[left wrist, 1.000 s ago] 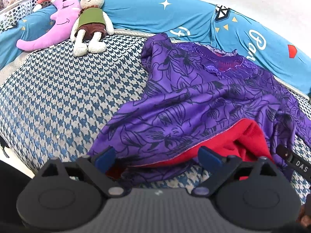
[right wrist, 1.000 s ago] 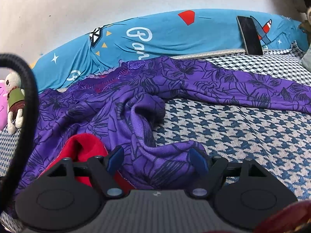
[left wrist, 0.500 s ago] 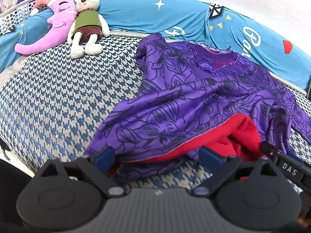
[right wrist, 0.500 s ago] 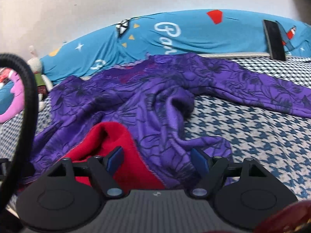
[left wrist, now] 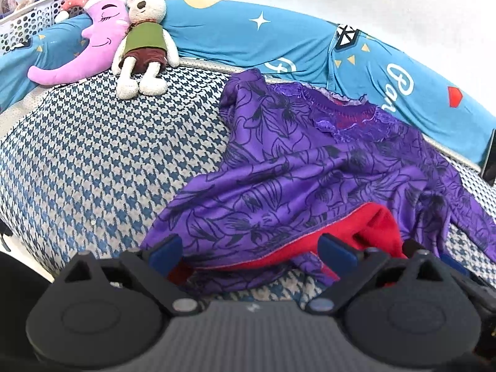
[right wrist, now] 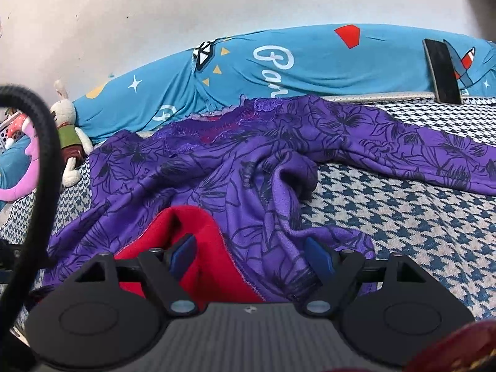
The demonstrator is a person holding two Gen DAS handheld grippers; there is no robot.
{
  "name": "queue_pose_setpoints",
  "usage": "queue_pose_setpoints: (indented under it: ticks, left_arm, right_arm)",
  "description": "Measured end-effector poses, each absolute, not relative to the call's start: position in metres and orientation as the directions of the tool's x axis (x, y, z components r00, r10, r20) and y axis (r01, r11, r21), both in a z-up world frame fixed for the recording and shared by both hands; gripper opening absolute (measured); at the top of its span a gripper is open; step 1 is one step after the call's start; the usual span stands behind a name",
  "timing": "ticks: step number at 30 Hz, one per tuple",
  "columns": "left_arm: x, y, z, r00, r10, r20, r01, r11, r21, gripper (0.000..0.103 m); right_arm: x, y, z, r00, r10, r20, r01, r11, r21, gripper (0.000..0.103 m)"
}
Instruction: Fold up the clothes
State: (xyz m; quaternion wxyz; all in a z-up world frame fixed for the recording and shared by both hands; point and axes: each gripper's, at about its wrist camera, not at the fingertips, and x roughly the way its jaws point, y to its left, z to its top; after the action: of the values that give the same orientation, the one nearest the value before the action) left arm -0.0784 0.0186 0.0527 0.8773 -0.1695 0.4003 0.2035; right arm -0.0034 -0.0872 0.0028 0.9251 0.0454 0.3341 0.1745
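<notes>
Honestly nothing's folded yet: the purple floral top (left wrist: 310,186) is lying rumpled on the houndstooth bed cover (left wrist: 93,161), red lining (right wrist: 186,235) flipped out at the hem, and my left gripper (left wrist: 251,249) and right gripper (right wrist: 251,252) both hang spread wide at that hem, holding nothing.

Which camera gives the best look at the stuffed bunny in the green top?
The left wrist view. The stuffed bunny shows whole there, lying against the pink moon pillow at the head of the bed. In the right wrist view it is small at the left edge, partly hidden behind a black cable.
</notes>
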Motion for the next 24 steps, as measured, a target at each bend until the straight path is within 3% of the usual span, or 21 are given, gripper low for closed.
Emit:
queue_pose_setpoints:
  ticks: [9, 24]
  left_arm:
    - [-0.084, 0.007, 0.056, 0.609, 0.189, -0.77, -0.463, 0.873, -0.152, 0.099]
    - [-0.092, -0.006, 0.042, 0.578, 0.146, -0.803, -0.443, 0.883, -0.158, 0.099]
  right_arm:
    - [0.001, -0.094, 0.003, 0.733, 0.31, -0.605, -0.245, 0.951, 0.19, 0.077]
    - [-0.015, -0.063, -0.002, 0.636, 0.451, -0.626, -0.451, 0.876, 0.172, 0.081]
